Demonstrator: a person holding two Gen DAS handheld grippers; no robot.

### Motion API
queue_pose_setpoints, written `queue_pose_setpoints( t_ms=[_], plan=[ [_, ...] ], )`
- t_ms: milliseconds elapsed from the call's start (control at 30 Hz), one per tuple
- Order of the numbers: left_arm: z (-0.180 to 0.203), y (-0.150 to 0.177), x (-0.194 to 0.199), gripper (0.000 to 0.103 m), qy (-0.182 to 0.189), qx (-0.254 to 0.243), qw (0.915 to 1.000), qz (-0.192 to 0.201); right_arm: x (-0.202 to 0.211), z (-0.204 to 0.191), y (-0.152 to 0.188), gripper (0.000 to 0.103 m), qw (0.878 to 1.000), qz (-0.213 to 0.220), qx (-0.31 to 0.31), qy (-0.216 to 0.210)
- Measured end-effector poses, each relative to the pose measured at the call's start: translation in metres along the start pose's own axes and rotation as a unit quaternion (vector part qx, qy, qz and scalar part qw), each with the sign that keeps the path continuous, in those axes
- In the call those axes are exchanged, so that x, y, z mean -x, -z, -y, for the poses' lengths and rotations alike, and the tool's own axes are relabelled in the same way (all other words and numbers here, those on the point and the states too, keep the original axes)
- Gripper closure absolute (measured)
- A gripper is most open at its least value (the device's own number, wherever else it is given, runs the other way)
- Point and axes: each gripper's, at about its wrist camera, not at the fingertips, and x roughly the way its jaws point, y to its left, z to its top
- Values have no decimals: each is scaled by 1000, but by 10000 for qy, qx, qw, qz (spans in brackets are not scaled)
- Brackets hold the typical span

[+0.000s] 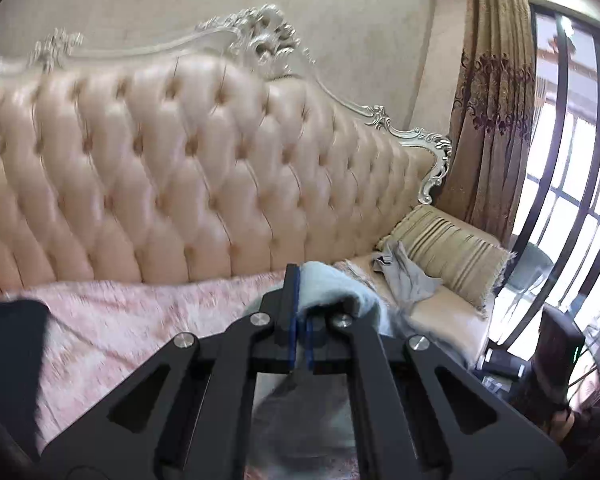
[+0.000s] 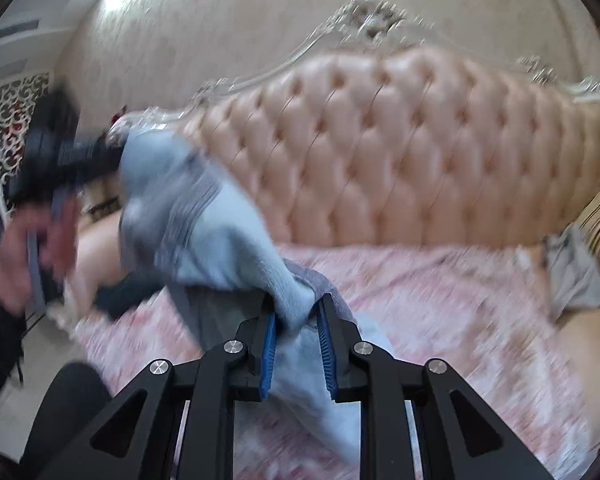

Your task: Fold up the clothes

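We see the left gripper (image 1: 300, 320) with its blue pads brought together and a fold of the pale blue garment (image 1: 332, 286) caught at them, the cloth bulging out to the right of the jaws. Most of that garment is hidden here behind the gripper's black linkage; only a dim grey patch shows through the gap below. In the right wrist view the same pale blue garment (image 2: 204, 216) stretches between the two tools, held up above the pink patterned bedspread (image 2: 440, 304). The right gripper (image 2: 298, 344) has its jaws at a narrow gap, pressing on a bunched end of the cloth. A grey ribbed band crosses the fabric, and a darker grey layer hangs beneath it, though the blur keeps us from saying whether that is a lining or a second piece.

At the left edge of that view the other tool and the hand (image 2: 24, 248) holding it are smeared by motion; we can make out a black body and what is probably a blue strip, no more.

Behind everything stands the tufted pink headboard (image 1: 172, 168) with its silver carved frame. A grey garment (image 1: 404, 272) lies crumpled against a striped cushion (image 1: 448, 248) at the far end of the bed, well apart from the blue one. The curtain (image 1: 492, 92) and window are cut off by the lens rim.
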Motion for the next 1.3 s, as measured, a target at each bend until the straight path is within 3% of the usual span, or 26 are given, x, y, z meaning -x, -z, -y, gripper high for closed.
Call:
queue_pose_setpoints(
  t_ms=[133, 233, 333, 367, 433, 467, 500, 533, 633, 733, 867, 933, 967, 1100, 1200, 1300],
  plan=[
    [10, -2, 2, 100, -232, -222, 9994, 111, -14, -31, 30, 79, 9979, -375, 375, -382],
    [13, 1, 6, 100, -241, -527, 9982, 151, -21, -57, 51, 78, 9897, -765, 981, -701],
    [6, 17, 17, 100, -96, -615, 9979, -170, -13, -58, 59, 78, 9883, -787, 1016, -821],
    [4, 24, 22, 100, -55, -641, 9975, -286, -8, -50, 56, 74, 9898, -744, 874, -843],
    [0, 36, 31, 100, -5, -635, 9968, -489, 0, -35, 48, 50, 9919, -650, 605, -908],
    [-2, 42, 33, 100, -13, -623, 9964, -578, 6, -25, 43, 32, 9933, -539, 473, -910],
    [-4, 48, 35, 100, -40, -621, 9959, -660, 12, -14, 37, 24, 9947, -382, 421, -861],
    [-6, 53, 37, 100, -68, -619, 9953, -743, 17, -4, 31, 23, 9957, -239, 378, -806],
    [-12, 66, 41, 100, -106, -589, 9937, -950, 10, 12, 15, 21, 9961, -370, 595, -538],
    [-14, 74, 45, 100, -108, -537, 9934, -1012, -10, 7, 4, 21, 9901, -480, 1158, -631],
    [-14, 73, 48, 100, -72, -552, 9932, -1020, -45, -20, -12, 23, 9724, -472, 2045, -1020],
    [-12, 72, 48, 100, -46, -580, 9932, -1012, -66, -39, -16, 23, 9543, -491, 2739, -1091],
    [-11, 72, 49, 100, -28, -591, 9931, -1008, -79, -50, -15, 24, 9395, -579, 3175, -1150],
    [-5, 71, 49, 100, 68, -664, 9923, -1041, -106, -80, -10, 34, 8668, -893, 4691, -1435],
    [1, 72, 49, 100, 149, -762, 9910, -1093, -120, -99, -5, 42, 7970, -1102, 5707, -1640],
    [5, 73, 49, 100, 250, -898, 9890, -1145, -117, -108, 11, 44, 7080, -1138, 6744, -1757]
  ],
)
